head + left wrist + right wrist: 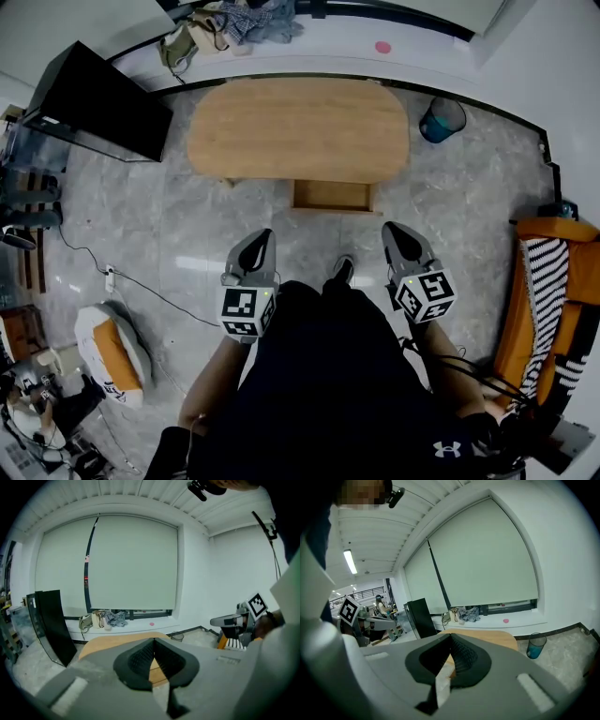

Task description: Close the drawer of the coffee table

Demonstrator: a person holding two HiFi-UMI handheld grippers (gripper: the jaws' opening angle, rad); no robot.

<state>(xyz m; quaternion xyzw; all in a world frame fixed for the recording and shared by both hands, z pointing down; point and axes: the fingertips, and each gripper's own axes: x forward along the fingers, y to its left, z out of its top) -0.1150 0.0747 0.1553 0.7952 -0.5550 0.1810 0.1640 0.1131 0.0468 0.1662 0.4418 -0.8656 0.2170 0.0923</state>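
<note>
**Facing the open drawer with both grippers shut**

Holding the left gripper (265,234) and the right gripper (390,228) forward, one at each side of the body, with forearms reaching out beneath them. Tilting both a little below level and pointing them toward the table (300,127). Pressing each pair of jaws together with nothing between them, as both gripper views are showing. Carrying one marker cube (246,311) on each gripper, two in all. Standing on the grey floor (187,244), with one shoe (343,270) showing between the grippers.

Facing one wooden table with one drawer (331,195), which is standing pulled out from the near edge toward the person. Lying ahead of and between the two gripper tips, touching neither.

Counting around the table:
- one blue bin (442,119) standing beside its right end
- one black panel (94,103) standing off its left end
- one heap of clothes and bags (234,23) lying on the sill (309,52) behind
- one pink disc (382,47) resting on that same sill
</note>
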